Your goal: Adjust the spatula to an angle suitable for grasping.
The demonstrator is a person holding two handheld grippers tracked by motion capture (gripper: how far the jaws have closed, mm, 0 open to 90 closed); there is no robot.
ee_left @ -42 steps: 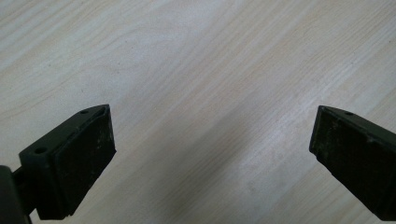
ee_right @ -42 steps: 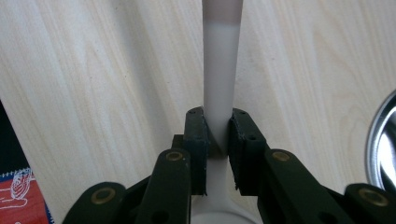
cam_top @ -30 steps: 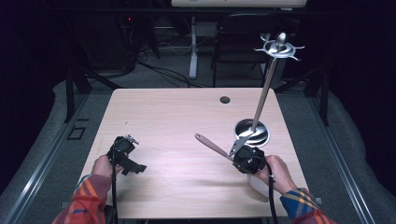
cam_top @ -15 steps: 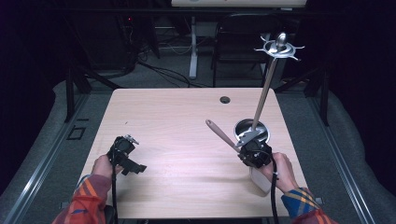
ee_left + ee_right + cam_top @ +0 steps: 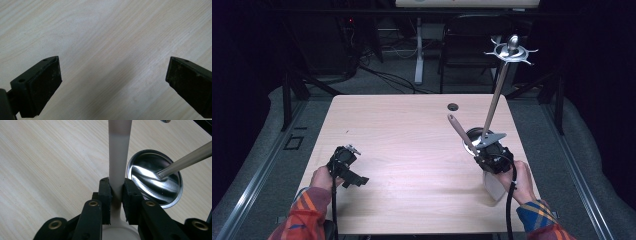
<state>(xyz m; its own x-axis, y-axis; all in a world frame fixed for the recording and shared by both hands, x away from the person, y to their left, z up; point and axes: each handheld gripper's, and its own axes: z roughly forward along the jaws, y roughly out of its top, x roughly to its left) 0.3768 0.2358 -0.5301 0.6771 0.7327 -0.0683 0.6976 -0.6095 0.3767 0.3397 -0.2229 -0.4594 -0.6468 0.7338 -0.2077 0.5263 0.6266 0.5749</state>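
Observation:
My right gripper [image 5: 116, 187] is shut on a long kitchen utensil [image 5: 119, 157] with a pale shaft and a brown handle end. In the high view the handle [image 5: 460, 132] slants up and to the far left from the right gripper [image 5: 484, 157], and the white head [image 5: 494, 187] hangs below the hand. Right beside it sits a shiny round metal dish [image 5: 150, 182], the base of a stand whose rod [image 5: 494, 100] leans up to a pronged top. My left gripper [image 5: 357, 177] hovers over the table's near left, open, with bare wood between its jaws [image 5: 113, 82].
The light wooden table [image 5: 412, 130] has a small dark round hole [image 5: 453, 106] near its far edge. Black frame bars and grey floor surround it, with a chair and cables behind in the dark.
The right gripper has carried the utensil to the right and farther away, up against the metal dish; the handle now points more toward the far side. The left gripper has stayed put.

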